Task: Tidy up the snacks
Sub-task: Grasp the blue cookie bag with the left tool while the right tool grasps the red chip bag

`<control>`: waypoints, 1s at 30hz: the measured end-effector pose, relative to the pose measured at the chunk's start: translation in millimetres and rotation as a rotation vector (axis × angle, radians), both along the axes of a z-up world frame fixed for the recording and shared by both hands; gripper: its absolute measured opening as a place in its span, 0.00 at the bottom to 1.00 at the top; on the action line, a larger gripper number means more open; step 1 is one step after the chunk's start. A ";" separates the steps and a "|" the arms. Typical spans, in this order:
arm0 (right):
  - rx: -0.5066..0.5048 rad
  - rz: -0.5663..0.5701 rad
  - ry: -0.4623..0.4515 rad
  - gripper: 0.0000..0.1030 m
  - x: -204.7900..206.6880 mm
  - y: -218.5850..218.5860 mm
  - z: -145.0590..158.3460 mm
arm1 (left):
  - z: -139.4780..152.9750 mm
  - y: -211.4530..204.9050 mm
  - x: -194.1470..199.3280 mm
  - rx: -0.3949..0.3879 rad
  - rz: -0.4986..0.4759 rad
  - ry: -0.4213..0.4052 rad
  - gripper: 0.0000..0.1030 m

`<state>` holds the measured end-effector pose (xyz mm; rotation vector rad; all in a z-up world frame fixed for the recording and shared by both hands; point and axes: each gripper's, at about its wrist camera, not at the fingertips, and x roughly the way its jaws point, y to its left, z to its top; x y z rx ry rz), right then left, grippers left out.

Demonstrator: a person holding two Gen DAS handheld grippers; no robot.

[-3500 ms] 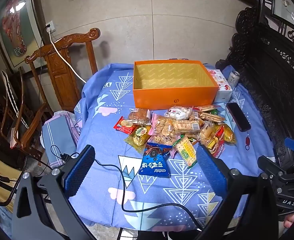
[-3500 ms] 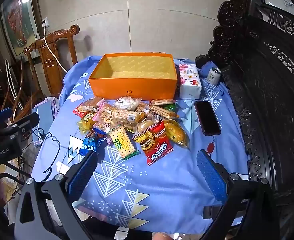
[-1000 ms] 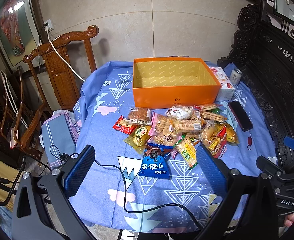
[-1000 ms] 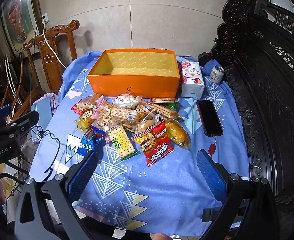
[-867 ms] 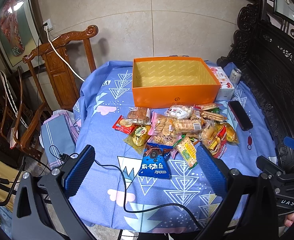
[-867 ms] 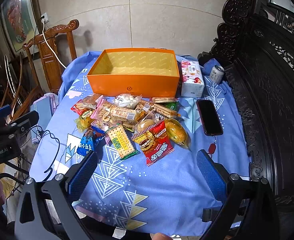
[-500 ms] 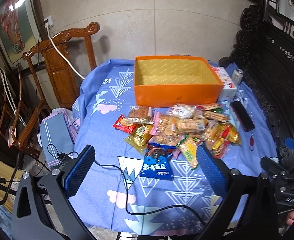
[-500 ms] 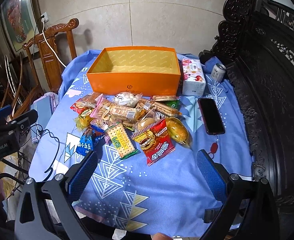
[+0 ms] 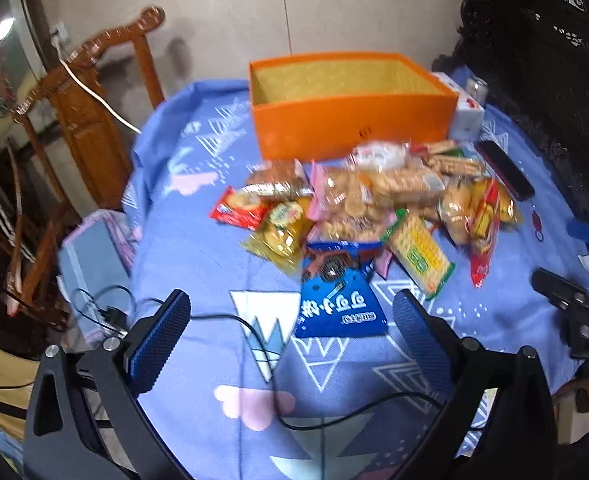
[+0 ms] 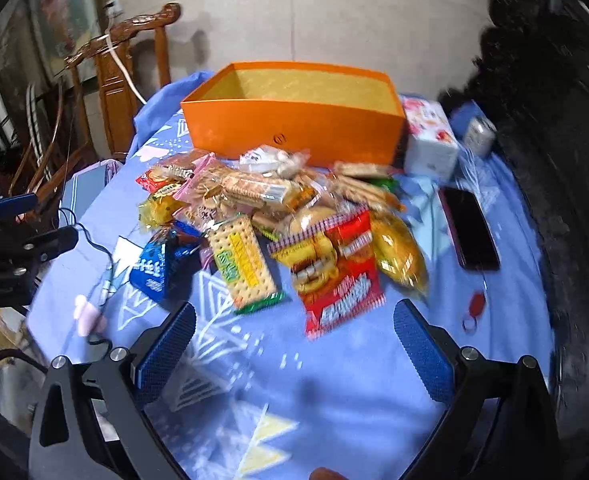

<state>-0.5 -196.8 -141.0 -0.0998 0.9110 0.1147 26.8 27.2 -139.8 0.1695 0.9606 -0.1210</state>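
The left hand-held gripper [image 9: 290, 332] is spread wide, holding nothing, above the worktop [image 9: 198, 248]. A blue snack packet [image 9: 338, 308] lies between its pads (both frames are motion-blurred). The right hand-held gripper [image 10: 294, 340] is equally wide and unloaded, just short of a red packet [image 10: 334, 272]. The snack pile [image 10: 270, 196] rests against the orange box [image 10: 294, 128].
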 end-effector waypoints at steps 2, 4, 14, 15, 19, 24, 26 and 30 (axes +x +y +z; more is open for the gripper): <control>-0.040 0.017 -0.018 0.96 12.1 0.8 -13.5 | -7.7 2.6 3.7 -0.038 -0.005 0.019 0.96; -0.063 0.033 -0.022 0.89 23.4 -0.4 -25.7 | -15.9 5.0 6.3 -0.070 -0.015 0.035 0.96; -0.146 0.134 0.018 0.83 65.2 -5.8 -78.0 | -56.0 2.3 26.5 -0.042 0.003 0.099 0.96; -0.156 0.137 0.019 0.83 68.0 -7.4 -82.2 | -59.8 1.2 28.0 -0.042 0.006 0.104 0.96; -0.148 0.140 0.046 0.83 80.0 -16.9 -96.6 | -77.8 -7.8 39.8 -0.042 0.015 0.106 0.96; -0.166 0.151 0.029 0.62 82.0 -17.0 -100.0 | -105.1 -22.1 60.9 -0.037 0.012 0.101 0.96; -0.176 0.157 0.018 0.61 77.6 -16.8 -97.7 | -116.5 -26.9 68.1 -0.026 0.016 0.106 0.96; -0.172 0.147 -0.007 0.61 62.1 -21.0 -83.3 | -135.2 -35.4 72.9 -0.053 -0.025 0.129 0.96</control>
